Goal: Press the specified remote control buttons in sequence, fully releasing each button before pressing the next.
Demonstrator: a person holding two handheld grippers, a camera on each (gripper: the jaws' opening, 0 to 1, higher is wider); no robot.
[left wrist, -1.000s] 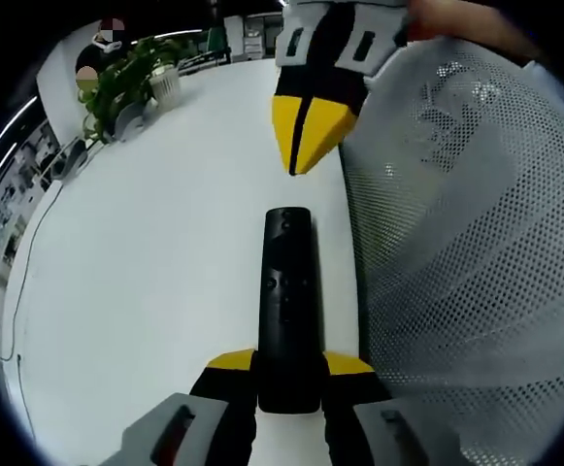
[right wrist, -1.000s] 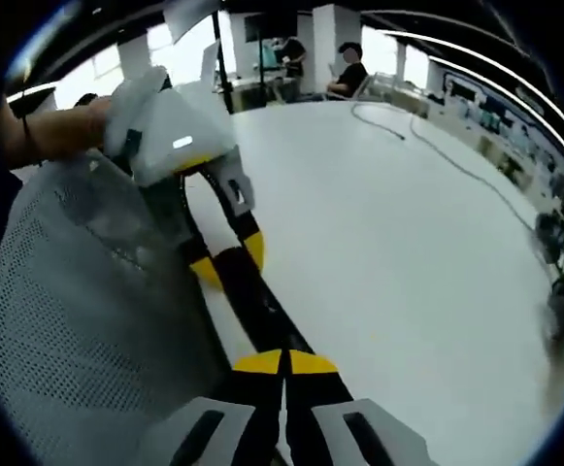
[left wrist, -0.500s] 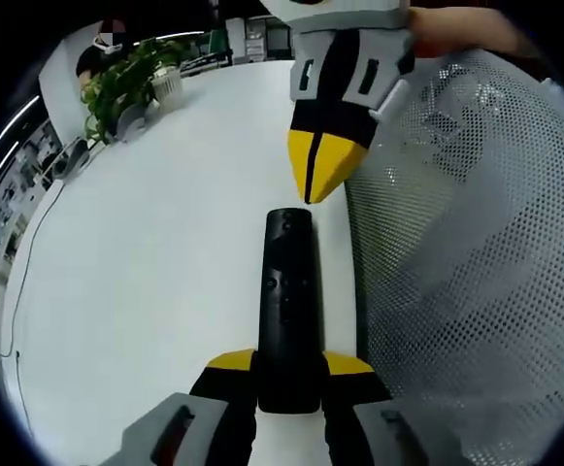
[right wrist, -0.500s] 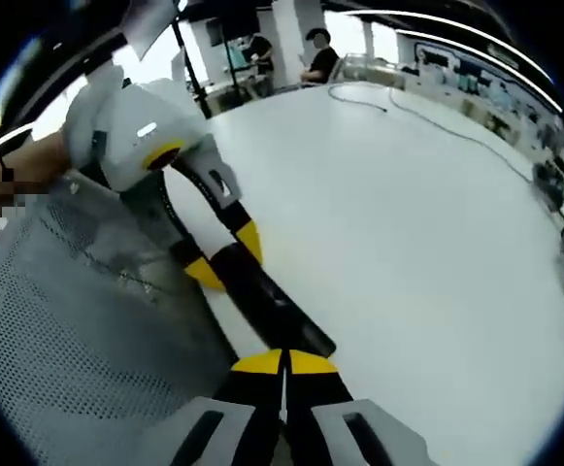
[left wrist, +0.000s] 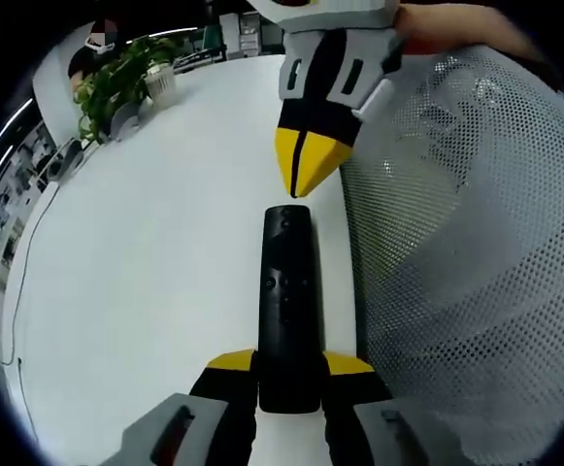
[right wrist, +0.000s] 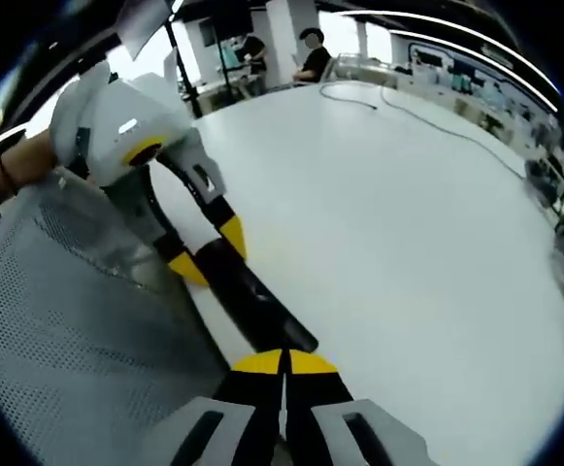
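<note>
A long black remote control [left wrist: 288,301] is held at its near end by my left gripper [left wrist: 289,367], whose yellow-tipped jaws are shut on it. It points away over the white table [left wrist: 155,243]. My right gripper [left wrist: 304,173] comes in from above with its jaws shut, tips just beyond the remote's far end, slightly above it. In the right gripper view, my right gripper [right wrist: 283,364] is shut right at the remote's [right wrist: 252,301] end, and the left gripper [right wrist: 204,254] grips the far end.
A white mesh chair back [left wrist: 466,262] stands close along the table's edge, beside the remote. A potted plant [left wrist: 121,83] sits at the far table corner. A cable [right wrist: 427,121] runs over the table, and people sit in the distance [right wrist: 311,58].
The right gripper's tips shifted slightly left and away from the remote's top end compared with half a second ago. The left gripper keeps its hold on the remote.
</note>
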